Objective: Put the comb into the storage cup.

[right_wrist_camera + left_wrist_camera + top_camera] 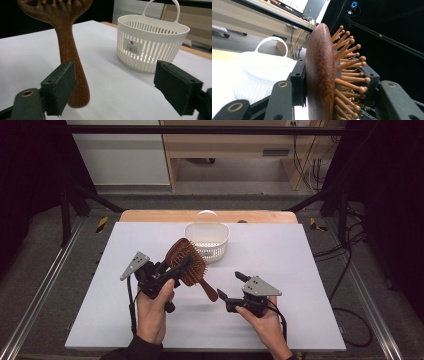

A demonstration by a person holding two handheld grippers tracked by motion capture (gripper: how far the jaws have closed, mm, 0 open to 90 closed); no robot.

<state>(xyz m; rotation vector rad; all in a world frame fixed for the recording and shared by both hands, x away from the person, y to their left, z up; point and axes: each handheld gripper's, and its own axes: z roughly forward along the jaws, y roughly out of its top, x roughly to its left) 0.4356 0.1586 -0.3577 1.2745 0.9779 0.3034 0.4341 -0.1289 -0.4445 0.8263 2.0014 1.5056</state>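
While left hand-held gripper (167,270) clamps hairbrush (187,261) head, right hand-held gripper (229,286) gapes empty beside handle: handover done; next, lower brush into basket (207,240).

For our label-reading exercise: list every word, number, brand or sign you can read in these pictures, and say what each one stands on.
No text reads clearly.
Sticker on the white slotted plastic basket: a small logo, print lines and a barcode, too small and blurred to read.
Brown wooden hairbrush: no marking seen.
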